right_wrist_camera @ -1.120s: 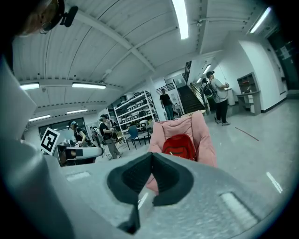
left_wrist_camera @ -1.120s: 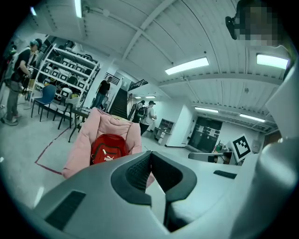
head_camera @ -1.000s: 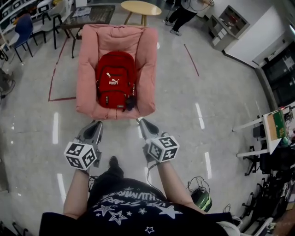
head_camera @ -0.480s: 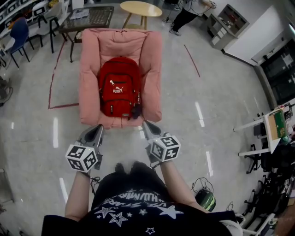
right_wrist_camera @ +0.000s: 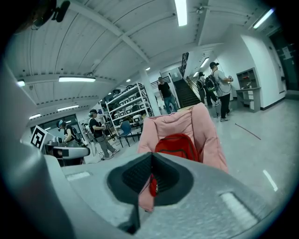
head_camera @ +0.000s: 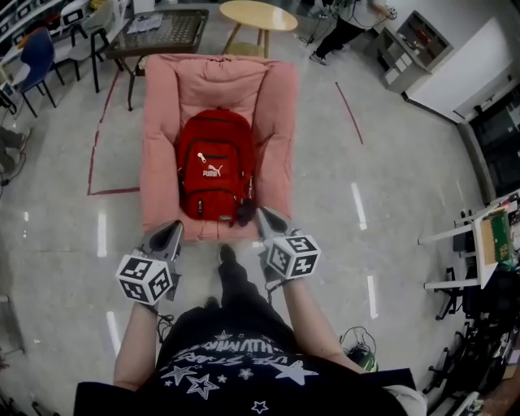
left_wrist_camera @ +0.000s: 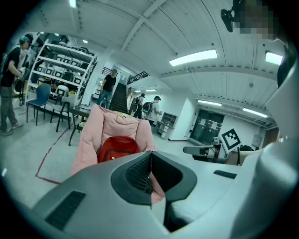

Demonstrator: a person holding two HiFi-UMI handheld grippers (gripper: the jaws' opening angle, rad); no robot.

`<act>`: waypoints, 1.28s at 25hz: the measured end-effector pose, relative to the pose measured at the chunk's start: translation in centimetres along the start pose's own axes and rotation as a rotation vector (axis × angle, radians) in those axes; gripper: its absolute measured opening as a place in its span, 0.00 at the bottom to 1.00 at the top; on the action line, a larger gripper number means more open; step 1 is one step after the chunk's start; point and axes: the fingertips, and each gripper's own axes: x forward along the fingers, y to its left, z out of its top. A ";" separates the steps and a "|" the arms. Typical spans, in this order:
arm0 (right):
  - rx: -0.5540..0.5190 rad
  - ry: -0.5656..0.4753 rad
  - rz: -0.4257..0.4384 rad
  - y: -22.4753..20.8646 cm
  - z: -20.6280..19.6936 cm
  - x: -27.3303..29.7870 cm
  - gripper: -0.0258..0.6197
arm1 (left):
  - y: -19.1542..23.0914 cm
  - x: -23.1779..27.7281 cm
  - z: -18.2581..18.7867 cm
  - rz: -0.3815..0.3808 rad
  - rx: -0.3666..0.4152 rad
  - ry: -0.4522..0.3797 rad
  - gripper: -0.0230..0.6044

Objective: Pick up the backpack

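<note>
On pink armchair (head_camera: 162, 122) seat: red backpack (head_camera: 214, 166), upright against backrest. Left tongs (head_camera: 172, 228) clenched, empty, at seat's front edge. Right tongs (head_camera: 264, 216) clenched, empty, near backpack's lower corner; backpack lies ahead, between them.

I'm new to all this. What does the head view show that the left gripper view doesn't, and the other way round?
Only the head view: the person's star-printed shirt and the round wooden table beyond the pink armchair. Only the left gripper view: the ceiling lights and a dark staircase. Both: the red backpack resting in that armchair, and the left tool, its jaws shut with nothing held.
</note>
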 end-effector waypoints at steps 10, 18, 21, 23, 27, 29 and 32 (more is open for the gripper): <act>0.001 -0.008 0.045 -6.0 5.9 9.1 0.04 | 3.3 8.2 4.6 0.081 -0.012 0.008 0.05; 0.009 0.070 0.067 -12.0 7.1 12.8 0.04 | 3.2 15.4 6.4 0.109 -0.004 0.053 0.05; 0.022 0.105 0.086 -14.0 7.1 14.1 0.04 | 3.7 17.3 7.0 0.137 -0.012 0.060 0.05; 0.021 0.126 0.093 -15.1 7.1 15.2 0.04 | 4.1 18.2 7.1 0.149 -0.025 0.058 0.05; 0.022 0.168 0.095 -16.2 6.9 16.8 0.04 | 4.9 19.4 6.4 0.158 -0.066 0.091 0.05; 0.020 0.191 0.096 -16.5 6.5 17.7 0.04 | 5.6 19.8 6.3 0.164 -0.078 0.108 0.05; 0.031 0.226 0.101 -16.8 5.8 19.4 0.20 | 7.5 20.9 6.4 0.174 -0.087 0.124 0.05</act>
